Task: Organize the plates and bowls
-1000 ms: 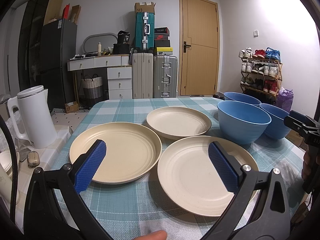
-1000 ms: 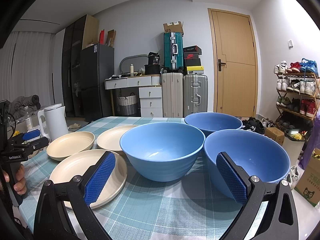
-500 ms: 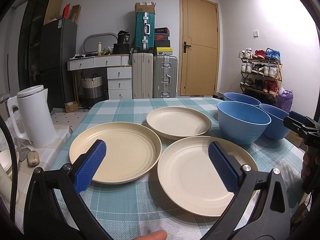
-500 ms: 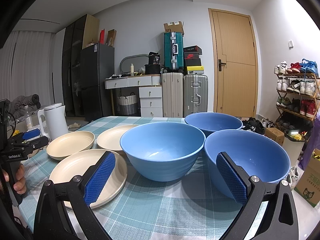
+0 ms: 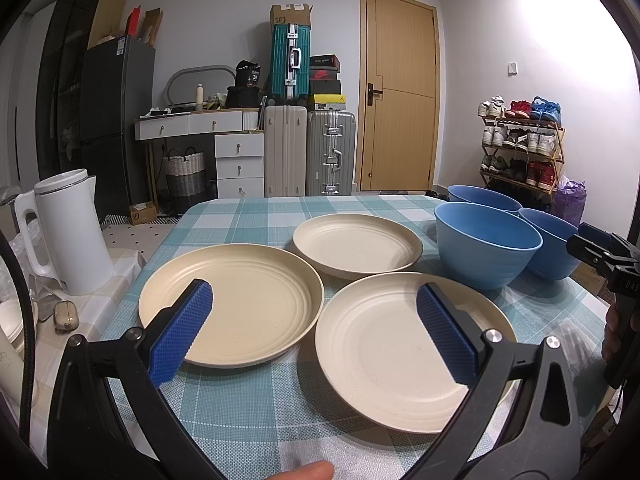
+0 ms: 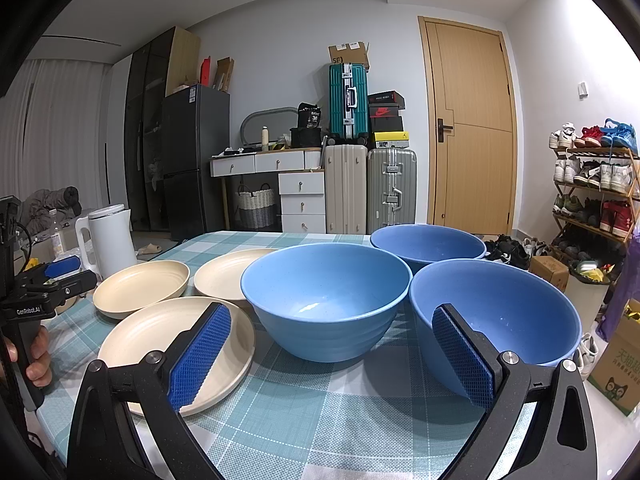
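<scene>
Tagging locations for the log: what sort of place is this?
Most likely a lived-in home: a checked-cloth table, stacked suitcases beside a door, a shoe rack and a fridge.

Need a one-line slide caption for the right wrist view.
Open right gripper hovers before three blue bowls beside three cream plates on a checked tablecloth.
</scene>
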`<act>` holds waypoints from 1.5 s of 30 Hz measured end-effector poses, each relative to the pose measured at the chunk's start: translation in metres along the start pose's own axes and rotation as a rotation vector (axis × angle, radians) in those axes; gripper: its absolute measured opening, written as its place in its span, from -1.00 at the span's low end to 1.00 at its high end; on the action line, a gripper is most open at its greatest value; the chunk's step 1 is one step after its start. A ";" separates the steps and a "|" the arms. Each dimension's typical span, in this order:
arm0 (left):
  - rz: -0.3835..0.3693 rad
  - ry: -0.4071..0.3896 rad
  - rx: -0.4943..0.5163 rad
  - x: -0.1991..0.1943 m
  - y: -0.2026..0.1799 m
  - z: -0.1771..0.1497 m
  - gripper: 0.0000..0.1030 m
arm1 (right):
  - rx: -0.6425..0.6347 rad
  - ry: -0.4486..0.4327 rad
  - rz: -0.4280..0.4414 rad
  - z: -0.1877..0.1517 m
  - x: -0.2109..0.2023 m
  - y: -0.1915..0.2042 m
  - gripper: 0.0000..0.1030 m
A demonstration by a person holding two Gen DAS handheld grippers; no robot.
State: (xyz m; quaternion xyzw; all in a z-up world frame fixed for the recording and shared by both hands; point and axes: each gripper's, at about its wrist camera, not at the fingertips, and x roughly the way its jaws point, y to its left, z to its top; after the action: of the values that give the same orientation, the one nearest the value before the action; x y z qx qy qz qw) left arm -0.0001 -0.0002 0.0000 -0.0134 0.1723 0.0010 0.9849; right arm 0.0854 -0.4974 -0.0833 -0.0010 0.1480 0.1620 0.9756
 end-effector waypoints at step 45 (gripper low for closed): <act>0.051 0.104 -0.068 -0.002 0.018 0.019 0.97 | 0.080 0.115 0.036 0.030 0.009 -0.007 1.00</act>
State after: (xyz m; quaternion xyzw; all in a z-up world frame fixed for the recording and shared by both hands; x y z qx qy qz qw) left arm 0.0039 0.0184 0.0177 -0.0426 0.2236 0.0314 0.9733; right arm 0.1046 -0.4993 -0.0573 0.0316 0.2101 0.1731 0.9617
